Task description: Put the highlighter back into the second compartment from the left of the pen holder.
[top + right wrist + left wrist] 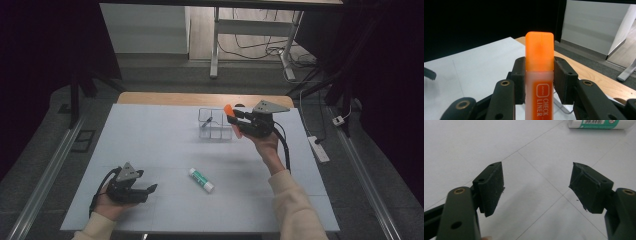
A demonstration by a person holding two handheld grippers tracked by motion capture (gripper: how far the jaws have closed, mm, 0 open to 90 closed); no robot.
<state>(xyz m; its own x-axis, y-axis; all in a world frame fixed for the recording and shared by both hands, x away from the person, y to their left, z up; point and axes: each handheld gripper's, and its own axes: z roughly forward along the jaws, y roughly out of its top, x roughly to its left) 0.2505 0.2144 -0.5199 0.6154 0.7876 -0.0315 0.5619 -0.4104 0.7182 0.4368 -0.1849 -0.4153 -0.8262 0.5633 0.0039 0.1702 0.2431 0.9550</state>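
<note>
An orange highlighter (539, 75) stands between the pads of my right gripper (539, 82), which is shut on it; its cap points up and away. In the high view that right gripper (235, 122) hovers over the right side of a clear divided organizer (214, 125), the highlighter (231, 119) sticking out on both sides. A dark pen-like item lies in the organizer's left compartment. My left gripper (150, 190) rests low on the white mat at the near left, open and empty. Its pads (490, 187) stand wide apart over the mat. A white and green glue stick (201, 179) lies mid-table.
The glue stick (601, 123) lies just beyond the left gripper. The white mat (150, 145) covers a wooden table whose far edge (165, 98) shows. A power strip (318, 148) lies on the floor right of the table; desk legs and cables stand beyond.
</note>
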